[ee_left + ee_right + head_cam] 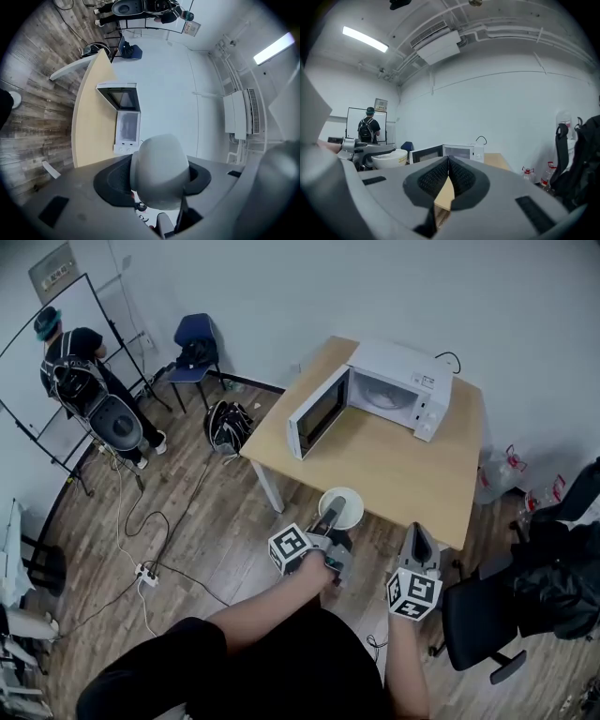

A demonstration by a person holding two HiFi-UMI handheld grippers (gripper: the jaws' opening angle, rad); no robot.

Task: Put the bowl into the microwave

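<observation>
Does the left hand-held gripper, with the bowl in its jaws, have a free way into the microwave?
Probably yes: the microwave has its door open, the table between is bare, and the left hand-held gripper grips the bowl.

The microwave (398, 390) stands on the table's (394, 470) far side; the bowl (341, 508) is at the table's near edge, and a chair (195, 345) lies off to the table's left.

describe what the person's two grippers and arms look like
The left gripper and right gripper match: smooth grey bodies tapering to two jaws lined with black textured pads. Each carries a white cube printed with black square markers. The person wears a black top; the forearms are uncovered. No cables show on either gripper.
</observation>
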